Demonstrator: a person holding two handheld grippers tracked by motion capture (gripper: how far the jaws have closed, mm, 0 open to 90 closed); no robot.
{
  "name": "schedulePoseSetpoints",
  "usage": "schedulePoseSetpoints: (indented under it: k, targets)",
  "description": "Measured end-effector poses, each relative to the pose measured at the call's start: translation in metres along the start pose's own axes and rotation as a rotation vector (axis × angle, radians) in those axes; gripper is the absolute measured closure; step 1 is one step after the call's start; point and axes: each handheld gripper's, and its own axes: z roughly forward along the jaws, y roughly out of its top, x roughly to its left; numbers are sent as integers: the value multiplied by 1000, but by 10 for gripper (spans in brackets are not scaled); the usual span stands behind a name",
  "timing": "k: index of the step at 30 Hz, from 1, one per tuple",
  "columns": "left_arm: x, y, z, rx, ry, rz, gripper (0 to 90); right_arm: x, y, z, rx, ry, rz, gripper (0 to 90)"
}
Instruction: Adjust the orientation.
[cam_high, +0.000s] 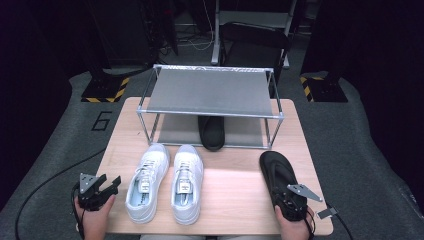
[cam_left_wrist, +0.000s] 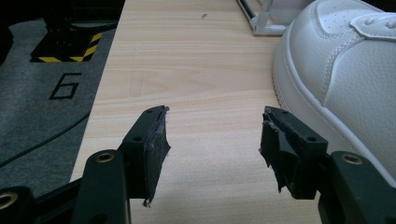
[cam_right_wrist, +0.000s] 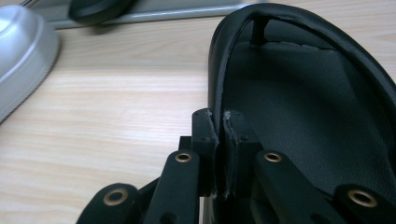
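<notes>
A black flip-flop (cam_high: 276, 169) lies at the table's front right, toe pointing away. My right gripper (cam_high: 287, 198) sits at its heel end. In the right gripper view the black flip-flop (cam_right_wrist: 303, 93) is close up, and my right gripper (cam_right_wrist: 219, 119) is shut on its left edge; strap or sole rim, I cannot tell. A second black sandal (cam_high: 211, 132) rests on the lower shelf of the metal rack (cam_high: 210, 114). My left gripper (cam_high: 112, 184) is open at the front left, with bare wood between the jaws of my left gripper (cam_left_wrist: 215, 126).
Two white sneakers (cam_high: 145, 182) (cam_high: 187, 182) stand side by side at the front centre, toes toward the rack. The left sneaker (cam_left_wrist: 345, 70) is just right of my left gripper. A sneaker toe (cam_right_wrist: 18, 51) lies left of the flip-flop. The rack's top shelf (cam_high: 210, 92) is bare.
</notes>
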Motion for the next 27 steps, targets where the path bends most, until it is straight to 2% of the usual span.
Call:
schedulePoseSetpoints:
  k: [3,4,11,16,21,25,27]
  targets:
    - [0,0,0,3,0,0,404,9,0,3,6,31,-21,839]
    - [1,0,-1,19,-3,4,404,12,0,4,9,41,-16,839]
    - [1,1,-2,19,-5,-4,404,34,2,14,15,97,-33,839]
    - [2,1,-2,18,-6,-1,404,48,1,18,20,120,-46,838]
    - [1,1,-2,15,-5,1,404,57,0,21,27,139,-45,838]
    - [2,1,-2,14,-4,0,404,63,0,24,31,156,-63,837]
    - [2,1,-2,15,-6,-4,404,66,0,26,26,163,-54,836]
